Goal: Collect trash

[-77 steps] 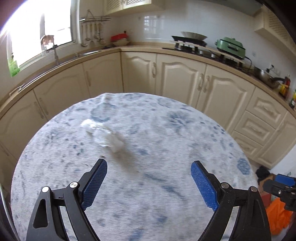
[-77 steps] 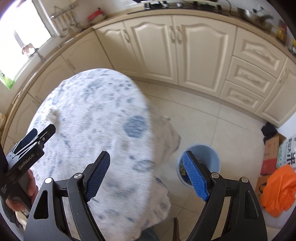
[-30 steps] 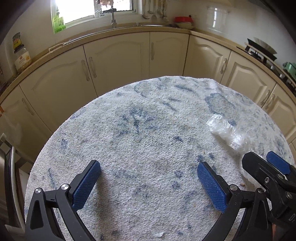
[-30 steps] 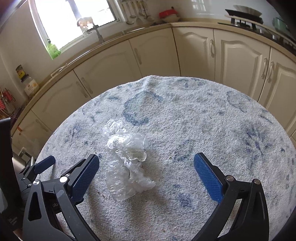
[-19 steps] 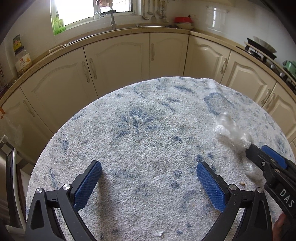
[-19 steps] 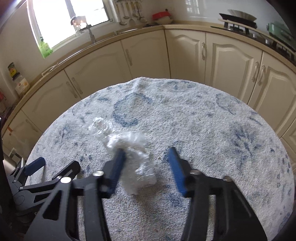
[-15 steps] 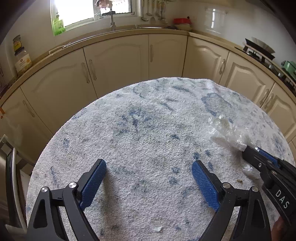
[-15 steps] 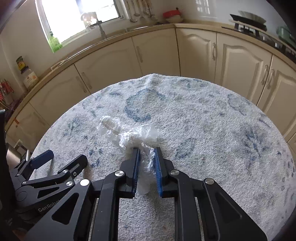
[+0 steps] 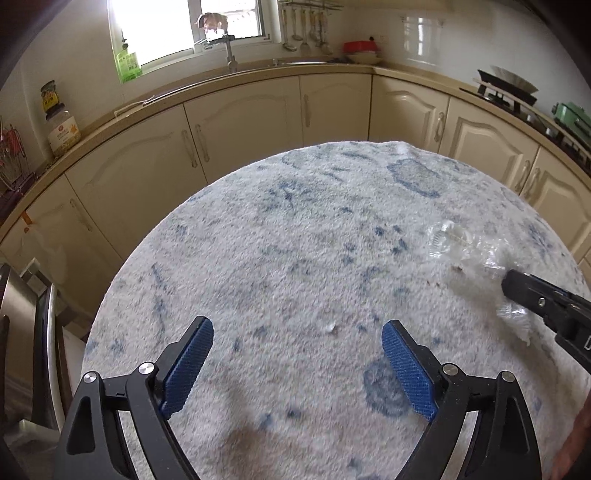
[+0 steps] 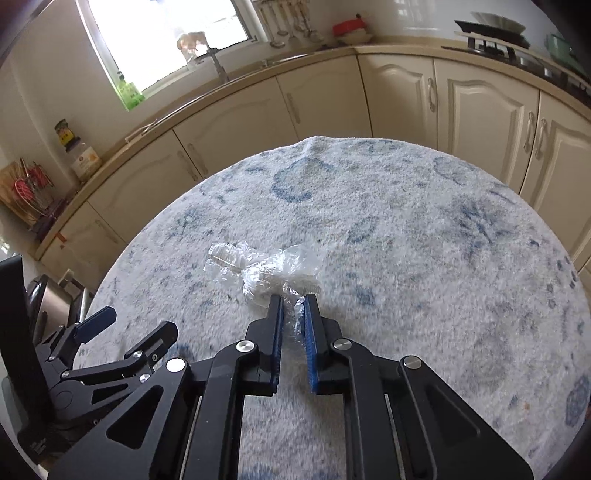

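A curved run of cream kitchen cabinets [image 9: 240,122] wraps around the back of the room under a tan countertop, with a bright window [image 9: 184,29] and a tap above it. In front stands a round table covered by a fluffy white cloth with blue blotches [image 9: 295,258]. The left gripper [image 9: 297,354] hangs over the near part of the cloth, its blue-padded jaws wide apart with only cloth between them. The right gripper [image 10: 293,306] has its jaws pinched together on a crumpled clear plastic wrapper [image 10: 266,269]; most of the wrapper bunches out beyond the fingertips toward the middle of the table, and a thin twist of it runs back between the blue pads. Whether the wrapper still touches the cloth cannot be told. In the left wrist view the wrapper sits at the right edge of the table, with the right gripper's black tip against it. A tiny white scrap [image 9: 330,327] lies on the cloth between the left gripper's fingers.
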{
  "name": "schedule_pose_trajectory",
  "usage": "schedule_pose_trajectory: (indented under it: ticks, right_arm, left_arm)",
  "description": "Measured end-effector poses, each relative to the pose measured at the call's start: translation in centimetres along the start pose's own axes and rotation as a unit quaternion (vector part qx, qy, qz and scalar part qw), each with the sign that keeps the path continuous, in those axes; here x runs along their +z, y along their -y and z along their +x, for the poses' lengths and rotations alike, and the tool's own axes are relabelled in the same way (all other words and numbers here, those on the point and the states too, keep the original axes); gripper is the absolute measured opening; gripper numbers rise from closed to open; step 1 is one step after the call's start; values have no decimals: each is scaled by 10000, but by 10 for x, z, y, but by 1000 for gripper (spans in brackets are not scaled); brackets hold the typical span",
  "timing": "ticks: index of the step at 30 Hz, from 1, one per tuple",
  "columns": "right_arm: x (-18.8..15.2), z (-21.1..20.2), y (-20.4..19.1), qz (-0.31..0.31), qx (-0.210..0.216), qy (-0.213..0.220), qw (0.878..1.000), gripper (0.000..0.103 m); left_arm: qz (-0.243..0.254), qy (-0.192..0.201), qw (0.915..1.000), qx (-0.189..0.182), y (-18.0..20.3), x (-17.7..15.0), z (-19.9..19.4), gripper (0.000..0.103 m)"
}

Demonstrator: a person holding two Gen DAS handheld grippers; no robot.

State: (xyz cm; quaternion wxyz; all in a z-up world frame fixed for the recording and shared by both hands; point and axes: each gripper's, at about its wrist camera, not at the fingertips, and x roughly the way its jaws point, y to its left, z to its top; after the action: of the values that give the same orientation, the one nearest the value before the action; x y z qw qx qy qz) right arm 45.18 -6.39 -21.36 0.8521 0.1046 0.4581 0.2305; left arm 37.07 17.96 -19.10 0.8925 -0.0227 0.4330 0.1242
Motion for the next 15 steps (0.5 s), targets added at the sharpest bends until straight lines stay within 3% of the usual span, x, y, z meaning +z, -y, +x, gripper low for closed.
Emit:
schedule_pose_trajectory:
  ticks: [3, 8, 15]
  right_arm:
    - [-20, -20, -1, -67, 157, -37, 9998, 10]
    - [-55, -52, -4, -116, 553, -66, 9984, 10]
    - [-88, -78, -15, -209, 726, -82, 9971, 11]
  left_arm:
    - [-65, -2, 9999, 86, -6, -16, -21, 90]
    - [-107, 113, 9998, -155, -10, -45, -64, 91]
    - [-243, 117, 9995, -145, -15, -80, -107, 95]
